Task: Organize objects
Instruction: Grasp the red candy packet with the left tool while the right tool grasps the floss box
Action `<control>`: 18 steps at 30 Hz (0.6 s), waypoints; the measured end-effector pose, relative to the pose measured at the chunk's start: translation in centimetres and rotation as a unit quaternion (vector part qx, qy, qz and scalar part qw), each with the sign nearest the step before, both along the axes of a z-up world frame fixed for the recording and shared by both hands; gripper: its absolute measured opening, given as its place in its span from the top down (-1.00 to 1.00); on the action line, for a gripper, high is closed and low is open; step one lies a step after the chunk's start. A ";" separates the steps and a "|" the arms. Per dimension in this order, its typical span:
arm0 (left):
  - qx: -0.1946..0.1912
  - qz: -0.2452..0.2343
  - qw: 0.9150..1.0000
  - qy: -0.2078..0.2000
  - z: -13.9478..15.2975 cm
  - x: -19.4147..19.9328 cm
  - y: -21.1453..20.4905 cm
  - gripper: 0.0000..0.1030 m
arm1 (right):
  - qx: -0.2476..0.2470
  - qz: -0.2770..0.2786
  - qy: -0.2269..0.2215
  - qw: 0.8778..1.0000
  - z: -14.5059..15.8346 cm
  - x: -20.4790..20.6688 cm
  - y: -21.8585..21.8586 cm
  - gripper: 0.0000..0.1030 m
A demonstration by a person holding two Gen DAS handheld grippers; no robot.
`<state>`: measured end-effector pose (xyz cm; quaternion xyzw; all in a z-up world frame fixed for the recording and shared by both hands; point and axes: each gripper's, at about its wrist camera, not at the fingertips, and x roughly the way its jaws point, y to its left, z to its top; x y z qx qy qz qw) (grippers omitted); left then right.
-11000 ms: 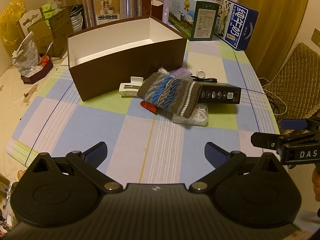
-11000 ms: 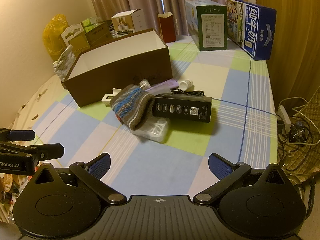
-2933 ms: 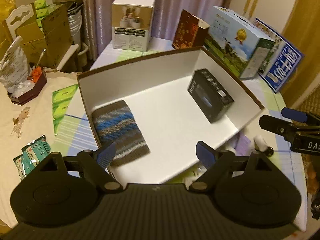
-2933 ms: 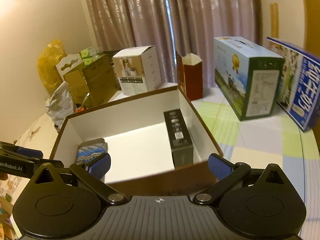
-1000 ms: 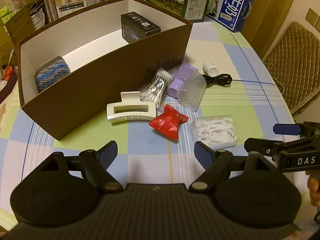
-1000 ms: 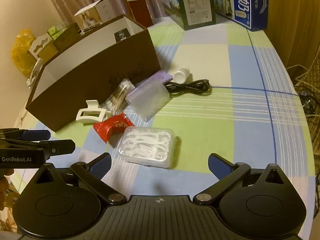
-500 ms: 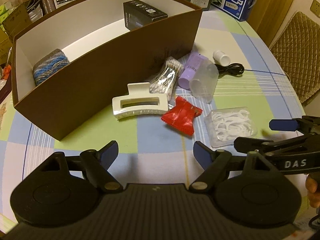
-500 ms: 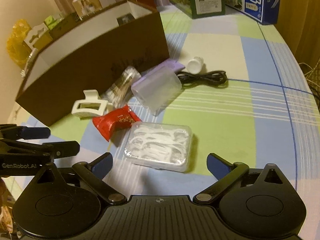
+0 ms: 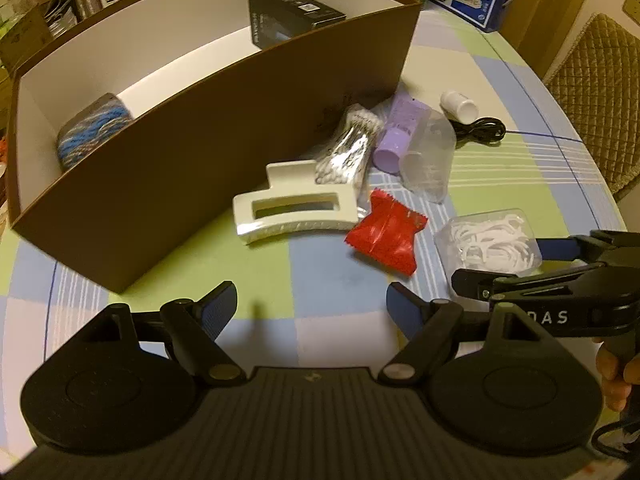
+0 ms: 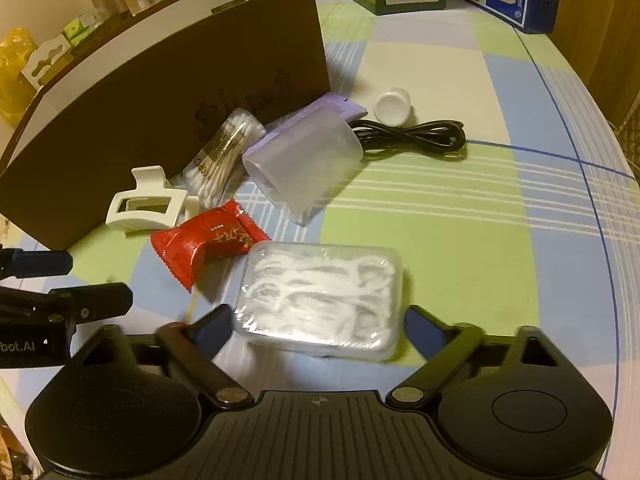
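the right tongs (image 10: 318,320) were wide open around one clear box of floss picks (image 10: 320,298), low in the frame on the desk (image 10: 460,220). the left tongs (image 9: 312,304) were open and empty. one brown box (image 9: 200,148) held two things.

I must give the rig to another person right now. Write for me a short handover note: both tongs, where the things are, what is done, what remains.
Left tongs: open, empty, over the table in front of the brown box.
Right tongs: open, fingers on either side of the clear floss pick case, not closed on it.
Done: knitted pouch and black carton lie inside the box.
Left on the table: floss pick case, red packet, white hair claw, cotton swab bag, purple tube with its clear case, black cable, small white bottle.
Likely next: close the right tongs on the floss case and carry it to the box.
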<state>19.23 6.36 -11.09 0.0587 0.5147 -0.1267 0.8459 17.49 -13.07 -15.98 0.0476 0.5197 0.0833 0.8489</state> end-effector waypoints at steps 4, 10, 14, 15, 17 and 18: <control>-0.010 -0.021 1.000 -0.005 -0.1 0.4 -1.0 -0.45 | -0.008 -0.011 -0.002 1.000 0.1 -0.1 -1.1 -0.65; -0.020 -0.072 0.997 -0.027 -0.2 0.9 -3.5 -0.25 | -0.009 -0.050 0.001 0.999 0.2 -0.8 -4.4 -0.65; -0.024 -0.115 0.992 -0.050 -0.5 1.4 -5.2 0.02 | -0.008 -0.080 0.001 0.997 0.3 -1.4 -6.5 -0.66; -0.022 -0.129 0.990 -0.055 -0.7 1.7 -5.6 0.09 | -0.008 -0.085 0.001 0.996 0.4 -1.5 -7.0 -0.66; -0.020 -0.147 0.987 -0.059 -0.9 2.2 -6.0 0.16 | -0.008 -0.092 0.001 0.996 0.4 -1.8 -7.7 -0.65; -0.015 -0.158 0.986 -0.056 -1.2 2.5 -6.3 0.16 | -0.008 -0.094 0.000 0.996 0.5 -2.0 -7.9 -0.65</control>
